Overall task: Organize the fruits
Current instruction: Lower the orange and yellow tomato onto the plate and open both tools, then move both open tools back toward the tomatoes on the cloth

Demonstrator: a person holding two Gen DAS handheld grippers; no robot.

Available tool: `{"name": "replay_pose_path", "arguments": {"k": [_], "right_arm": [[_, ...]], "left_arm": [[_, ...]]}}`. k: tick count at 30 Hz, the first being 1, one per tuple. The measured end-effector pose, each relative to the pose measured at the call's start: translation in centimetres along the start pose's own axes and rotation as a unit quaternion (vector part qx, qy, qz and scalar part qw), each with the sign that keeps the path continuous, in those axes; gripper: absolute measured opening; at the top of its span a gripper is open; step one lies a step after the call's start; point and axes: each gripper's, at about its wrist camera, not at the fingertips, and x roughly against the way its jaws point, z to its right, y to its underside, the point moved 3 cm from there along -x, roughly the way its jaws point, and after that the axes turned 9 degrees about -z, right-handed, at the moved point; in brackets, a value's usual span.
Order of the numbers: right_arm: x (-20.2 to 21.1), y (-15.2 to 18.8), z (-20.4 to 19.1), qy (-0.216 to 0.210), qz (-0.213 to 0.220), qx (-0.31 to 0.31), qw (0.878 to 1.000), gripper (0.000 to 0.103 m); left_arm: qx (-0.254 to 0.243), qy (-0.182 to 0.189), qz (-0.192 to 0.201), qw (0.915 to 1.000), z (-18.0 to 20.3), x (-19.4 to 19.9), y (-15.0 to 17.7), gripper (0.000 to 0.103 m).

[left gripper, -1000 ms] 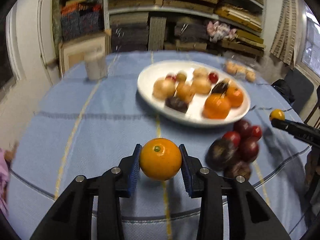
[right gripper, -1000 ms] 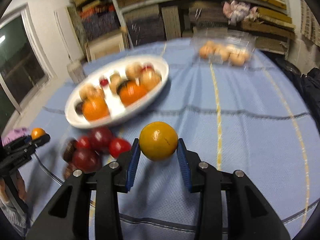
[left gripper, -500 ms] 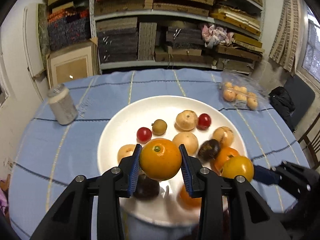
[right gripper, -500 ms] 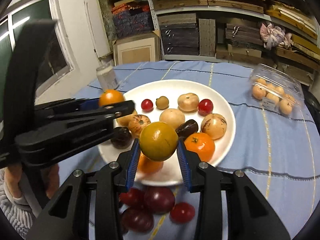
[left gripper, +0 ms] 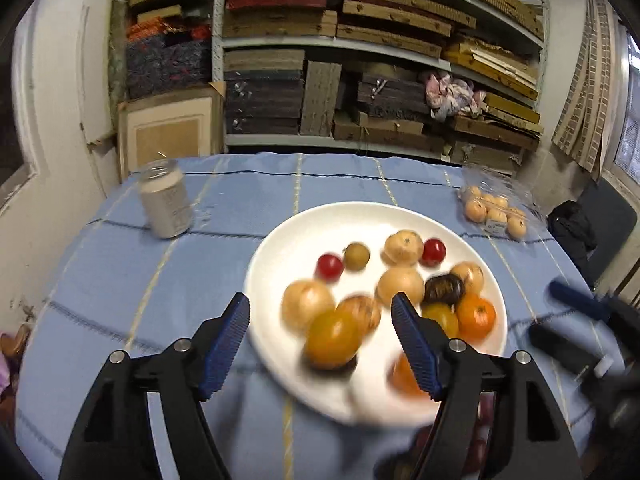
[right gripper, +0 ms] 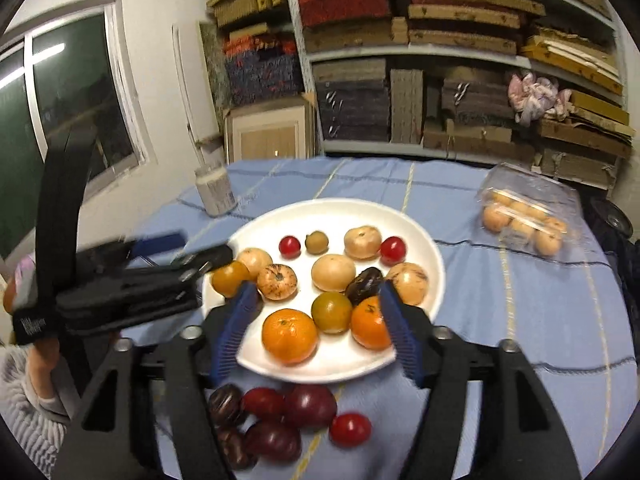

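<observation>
A white plate [left gripper: 280,248] [right gripper: 420,240] on the blue tablecloth holds several fruits. My left gripper [left gripper: 320,328] is open above the plate's near side; the orange [left gripper: 333,338] it held lies blurred on the plate below it. My right gripper [right gripper: 316,320] is open over the plate's front; a yellow-green orange [right gripper: 331,312] lies on the plate between its fingers, beside two oranges [right gripper: 289,335]. The left gripper's body [right gripper: 132,280] shows at the left in the right wrist view, with its orange [right gripper: 230,278] just beyond its tips.
Several dark red plums and a small tomato [right gripper: 350,429] lie on the cloth in front of the plate. A white can [left gripper: 166,210] stands far left. A clear box of small oranges [right gripper: 524,220] sits far right. Shelves stand behind the table.
Both grippers opened and let go of their oranges, which now lie on the plate. Both grippers were carried in over the plate during the last second.
</observation>
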Motion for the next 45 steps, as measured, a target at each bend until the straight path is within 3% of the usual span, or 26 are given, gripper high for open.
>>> {"name": "replay_pose_path", "arguments": {"k": [2, 6, 11, 22, 45], "right_arm": [[2.5, 1.7, 0.8, 0.000, 0.024, -0.021, 0.999, 0.084], [4.6, 6.2, 3.2, -0.021, 0.030, -0.087, 0.996, 0.084], [4.3, 10.4, 6.2, -0.026, -0.006, -0.156, 0.987, 0.085], [3.2, 10.8, 6.7, -0.022, -0.022, -0.166, 0.986, 0.088], [1.6, 10.9, 4.1, -0.001, -0.045, -0.104, 0.994, 0.090]], "left_arm": [[-0.001, -0.013, 0.009, 0.9999, 0.1, 2.1, 2.2, 0.076], [0.002, -0.040, 0.011, 0.9991, 1.4, 5.0, 6.8, 0.083], [-0.003, -0.058, 0.009, 0.9983, 3.0, 6.1, 9.8, 0.087], [-0.025, -0.077, 0.000, 0.9967, 3.4, 4.7, 10.4, 0.087], [-0.044, -0.103, 0.006, 0.9937, 3.8, 4.5, 10.4, 0.092]]}}
